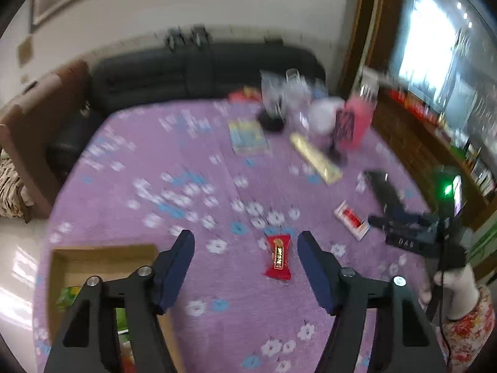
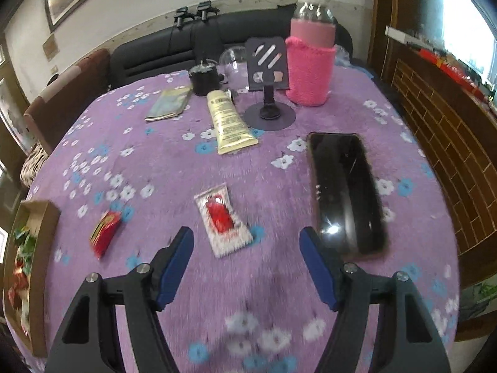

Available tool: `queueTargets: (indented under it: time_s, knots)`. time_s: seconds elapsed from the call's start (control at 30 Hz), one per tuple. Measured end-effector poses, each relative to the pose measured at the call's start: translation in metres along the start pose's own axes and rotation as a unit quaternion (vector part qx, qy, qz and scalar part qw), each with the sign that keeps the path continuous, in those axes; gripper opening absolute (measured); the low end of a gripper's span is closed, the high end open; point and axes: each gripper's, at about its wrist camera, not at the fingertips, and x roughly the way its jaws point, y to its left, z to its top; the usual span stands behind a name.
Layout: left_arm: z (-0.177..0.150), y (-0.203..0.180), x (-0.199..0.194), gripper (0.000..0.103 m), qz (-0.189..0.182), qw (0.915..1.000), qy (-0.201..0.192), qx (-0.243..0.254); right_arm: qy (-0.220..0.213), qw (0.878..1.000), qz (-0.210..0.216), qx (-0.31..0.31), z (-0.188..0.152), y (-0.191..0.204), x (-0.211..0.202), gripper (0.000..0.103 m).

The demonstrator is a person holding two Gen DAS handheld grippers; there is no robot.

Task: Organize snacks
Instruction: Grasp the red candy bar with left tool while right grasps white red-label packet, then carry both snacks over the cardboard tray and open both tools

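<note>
Leftmost, shallow brown cardboard box [image 2: 46, 217] is sitting at the table edge, already holding snacks. Left gripper [image 1: 245, 242] is hovering with jaws spread, empty, framing the small red candy wrapper [image 1: 278, 256] lying on the purple flowered tablecloth [image 1: 186, 161]. Right gripper [image 2: 246, 238] is likewise gaping, empty, above the white-and-red snack sachet [image 2: 223, 220]. Best approach, likely: centring each packet between the jaws, closing across its narrow width.

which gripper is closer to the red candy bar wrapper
Left. The left gripper hangs open right over the red candy bar wrapper, which lies between its fingers. The right gripper sits farther off, with the wrapper well to its left, near the cardboard box.
</note>
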Motion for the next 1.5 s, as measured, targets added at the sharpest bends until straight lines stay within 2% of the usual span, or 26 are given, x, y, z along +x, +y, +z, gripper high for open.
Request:
queueTargets:
  time_s: [0.1,0.2,0.33,0.47,0.53,0.57,0.6,0.63,0.67,0.7,0.73,0.77,0.87,1.03,1.3,1.5]
  knots:
    - [0.002,-0.014,0.050,0.072,0.011,0.9989,0.043,0.011,0.020,1.000,-0.003,-0.017,0.008,0.010,0.029,0.070]
    - [-0.004,-0.025,0.082,0.072,0.020,0.9972,0.068,0.024,0.030,0.999,-0.006,-0.028,0.010,0.017,0.046,0.070]
    - [-0.015,-0.041,0.105,0.072,0.037,0.9946,0.081,0.054,0.043,0.998,-0.010,-0.041,0.007,0.023,0.061,0.070]
    - [-0.028,-0.058,0.121,0.072,0.075,0.9882,0.088,0.101,0.032,0.997,-0.032,-0.065,0.002,0.031,0.063,0.070]
    - [-0.033,-0.062,0.119,0.070,0.089,0.9867,0.076,0.113,0.029,0.997,-0.033,-0.064,0.000,0.031,0.062,0.069]
    - [-0.035,-0.064,0.119,0.059,0.089,0.9861,0.073,0.119,0.026,0.997,-0.034,-0.067,-0.001,0.031,0.062,0.067]
    - [-0.037,-0.066,0.116,0.049,0.075,0.9870,0.074,0.122,0.023,0.997,-0.032,-0.071,-0.002,0.032,0.061,0.064]
    - [-0.037,-0.067,0.116,0.025,0.064,0.9876,0.076,0.121,0.018,0.996,-0.028,-0.077,-0.005,0.034,0.059,0.057]
    - [-0.039,-0.070,0.114,0.019,0.057,0.9876,0.080,0.122,0.016,0.996,-0.025,-0.082,-0.006,0.037,0.058,0.046]
    - [-0.040,-0.073,0.114,0.018,0.060,0.9868,0.080,0.127,0.015,0.996,-0.021,-0.088,-0.007,0.041,0.057,0.039]
    - [-0.042,-0.076,0.112,0.018,0.058,0.9861,0.079,0.134,0.017,0.995,-0.020,-0.095,-0.010,0.047,0.054,0.031]
    - [-0.044,-0.077,0.109,0.018,0.051,0.9863,0.080,0.134,0.019,0.994,-0.027,-0.101,-0.012,0.052,0.053,0.030]
    - [-0.050,-0.077,0.099,0.018,0.035,0.9877,0.084,0.127,0.022,0.994,-0.019,-0.108,-0.019,0.059,0.047,0.029]
    - [-0.057,-0.068,0.069,0.018,0.009,0.9919,0.075,0.102,0.024,0.996,0.014,-0.085,-0.035,0.055,0.027,0.028]
    - [-0.079,-0.045,-0.007,0.018,-0.049,0.9966,0.035,0.056,0.012,0.996,0.031,-0.083,-0.074,0.057,-0.027,0.028]
    - [-0.099,-0.017,-0.069,0.018,-0.074,0.9970,-0.008,0.021,-0.001,0.995,0.043,-0.095,-0.099,0.073,-0.069,0.028]
